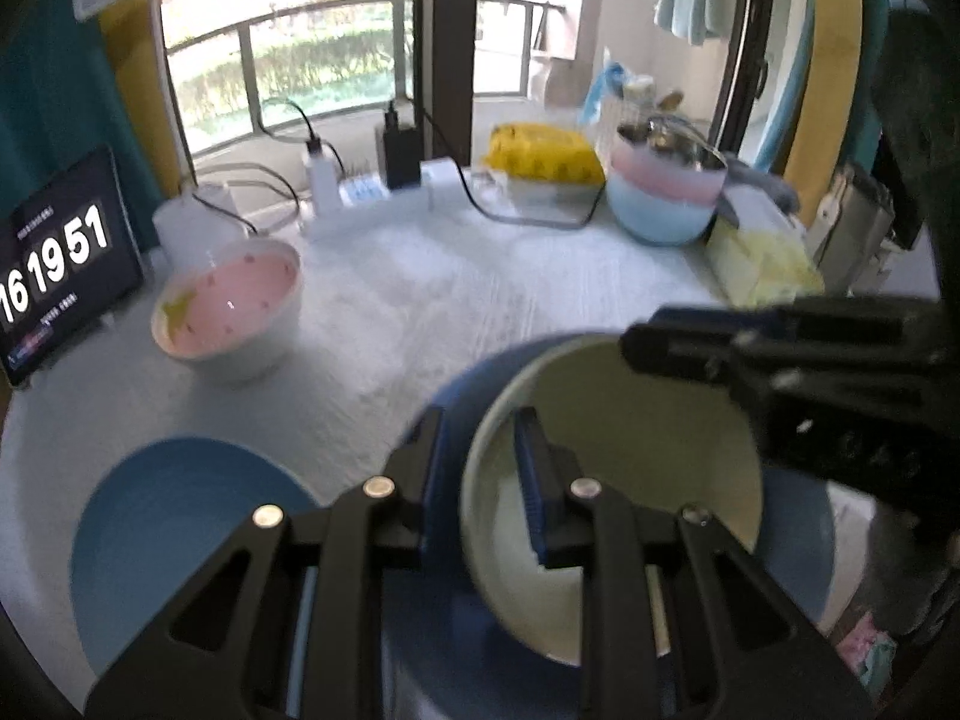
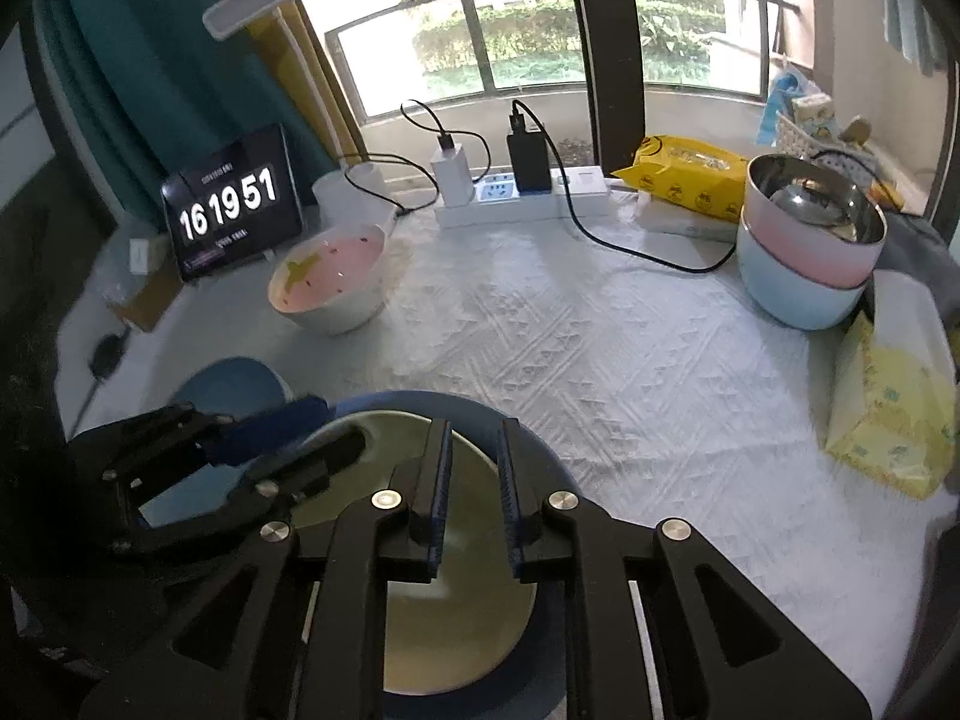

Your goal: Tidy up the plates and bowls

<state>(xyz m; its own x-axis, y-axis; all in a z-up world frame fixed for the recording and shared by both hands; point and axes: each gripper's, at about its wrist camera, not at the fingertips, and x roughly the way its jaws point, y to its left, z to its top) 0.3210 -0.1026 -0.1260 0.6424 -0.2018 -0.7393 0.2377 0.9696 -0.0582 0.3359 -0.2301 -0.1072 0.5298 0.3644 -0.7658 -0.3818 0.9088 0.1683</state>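
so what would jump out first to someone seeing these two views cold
Nearest the cameras, a pale yellow-green bowl sits on a dark blue round plate, with the left gripper straddling its rim and the right gripper open above it. Behind to the left, a white bowl with a pink, star-marked inside stands before a black tablet clock reading 16 19 51.

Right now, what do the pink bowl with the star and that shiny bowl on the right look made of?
The pink bowl looks like glazed ceramic, perhaps melamine: glossy, with a highlight inside and a thick white wall. The shiny bowl looks like polished stainless steel: its inside mirrors the room. It sits nested in pastel bowls with a matte look, probably plastic.
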